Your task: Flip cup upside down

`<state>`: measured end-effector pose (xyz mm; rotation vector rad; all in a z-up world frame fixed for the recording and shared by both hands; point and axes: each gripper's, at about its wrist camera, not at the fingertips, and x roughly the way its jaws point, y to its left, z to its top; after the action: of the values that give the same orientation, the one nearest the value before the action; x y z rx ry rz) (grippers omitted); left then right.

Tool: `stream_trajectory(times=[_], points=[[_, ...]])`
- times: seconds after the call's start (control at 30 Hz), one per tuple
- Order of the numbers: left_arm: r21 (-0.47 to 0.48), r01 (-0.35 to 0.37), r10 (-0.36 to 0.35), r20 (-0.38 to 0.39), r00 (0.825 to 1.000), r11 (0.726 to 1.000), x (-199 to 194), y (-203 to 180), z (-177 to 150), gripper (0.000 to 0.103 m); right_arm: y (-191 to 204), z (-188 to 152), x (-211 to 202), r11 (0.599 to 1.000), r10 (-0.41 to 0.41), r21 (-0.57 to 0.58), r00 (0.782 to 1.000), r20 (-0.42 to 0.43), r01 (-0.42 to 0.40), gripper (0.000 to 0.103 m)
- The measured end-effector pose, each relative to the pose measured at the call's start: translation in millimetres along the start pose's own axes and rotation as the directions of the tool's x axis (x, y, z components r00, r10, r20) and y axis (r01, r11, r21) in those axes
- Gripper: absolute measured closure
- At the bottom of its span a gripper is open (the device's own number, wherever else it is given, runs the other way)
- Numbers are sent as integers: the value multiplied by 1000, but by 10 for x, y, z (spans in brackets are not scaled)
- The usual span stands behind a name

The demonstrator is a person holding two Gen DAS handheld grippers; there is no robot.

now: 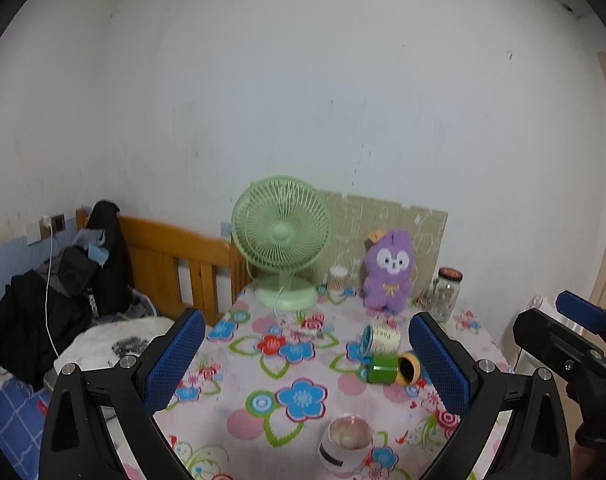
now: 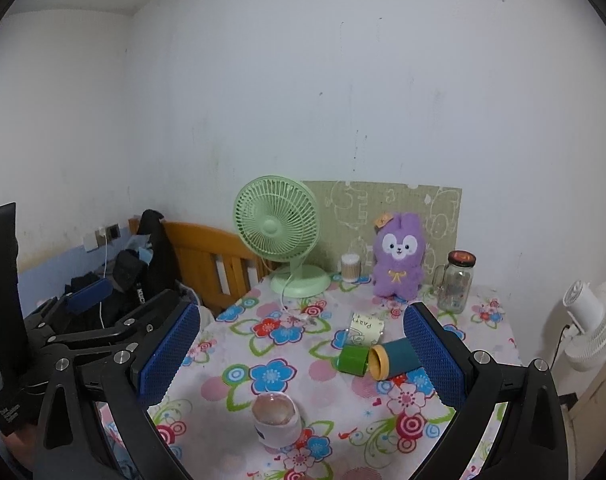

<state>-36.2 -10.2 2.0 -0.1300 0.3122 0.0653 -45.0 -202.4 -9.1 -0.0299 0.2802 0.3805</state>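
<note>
Both grippers' fingers (image 1: pixel 439 364) (image 2: pixel 433 356) apart over floral tablecloth (image 2: pixel 239 344), white cup (image 2: pixel 277 420), green fan (image 2: pixel 277 224).

The tabletop (image 2: pixel 239 344) is covered in a smooth, matt flowered cloth. The cup (image 2: pixel 277 420) near its front edge looks like glossy white plastic. Both hand-held grippers, left (image 1: pixel 307 354) and right (image 2: pixel 301 346), have matt black plastic frames, shiny metal screw heads and rough, dimpled blue pads (image 2: pixel 169 354). The desk fan (image 2: pixel 277 222) is smooth green plastic, the purple toy (image 2: pixel 399 258) fuzzy plush, the jar (image 2: pixel 457 284) clear glass, and the bed headboard (image 2: pixel 211 250) varnished wood.
</note>
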Motion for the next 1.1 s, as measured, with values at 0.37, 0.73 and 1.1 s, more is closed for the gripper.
stream_trajectory(times=[0.37, 0.73, 1.1], points=[[-5, -5, 5, -17, 1000, 1000, 12, 26, -11, 0, 32, 6, 5, 1000, -10, -6, 1000, 0, 10, 0], [-1, -25, 24, -73, 997, 1000, 58, 44, -55, 0, 64, -14, 62, 1000, -6, -13, 1000, -20, 5, 0], [-2, -18, 18, -71, 997, 1000, 65, 41, -55, 0, 67, -14, 63, 1000, -6, -14, 1000, -19, 5, 0]])
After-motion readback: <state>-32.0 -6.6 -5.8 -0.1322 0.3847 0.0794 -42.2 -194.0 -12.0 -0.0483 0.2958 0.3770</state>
